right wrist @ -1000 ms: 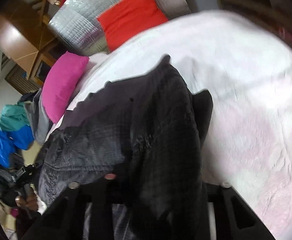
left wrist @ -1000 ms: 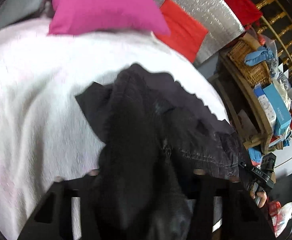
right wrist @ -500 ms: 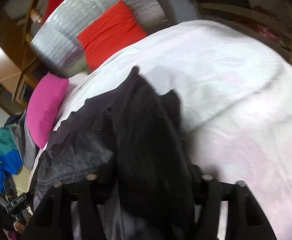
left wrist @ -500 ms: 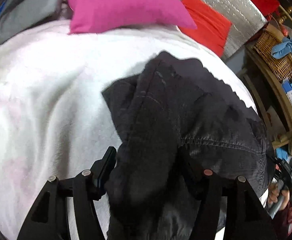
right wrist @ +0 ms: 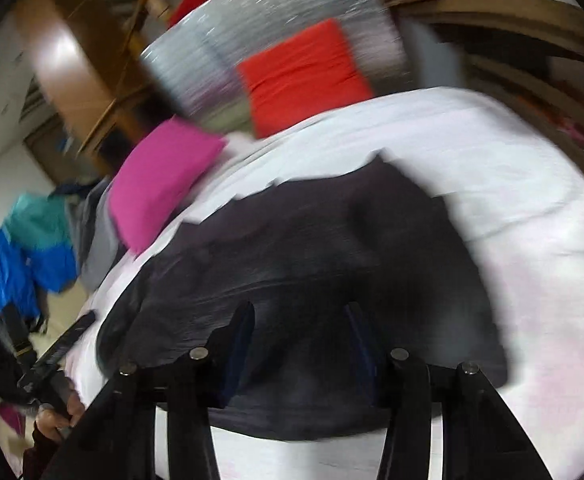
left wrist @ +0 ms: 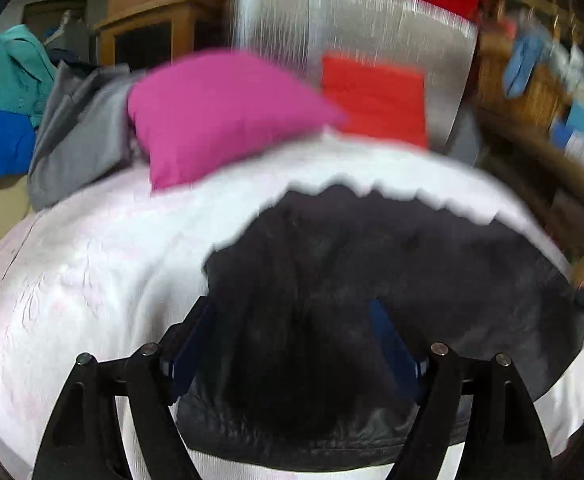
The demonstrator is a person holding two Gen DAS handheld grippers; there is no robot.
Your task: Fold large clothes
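Observation:
A large dark grey-black garment (left wrist: 391, 272) lies in a heap on the white bedspread (left wrist: 92, 264); it also shows in the right wrist view (right wrist: 311, 248). My left gripper (left wrist: 292, 340) is open, its blue-padded fingers (left wrist: 192, 340) spread on either side of a bunched fold of the garment. My right gripper (right wrist: 297, 344) is open too, its fingers (right wrist: 238, 344) apart just above the garment's near edge. Both views are blurred by motion.
A pink pillow (left wrist: 220, 112) and a red pillow (left wrist: 375, 104) lean against a silver headboard (left wrist: 351, 28) at the far end of the bed. Grey, teal and blue clothes (left wrist: 12, 100) pile at the left. A wooden shelf with boxes (left wrist: 551, 120) stands at the right.
Both grippers have let go of the garment and opened. The garment has dropped onto the bed. Both cameras have tilted up, showing more of the pillows and headboard.

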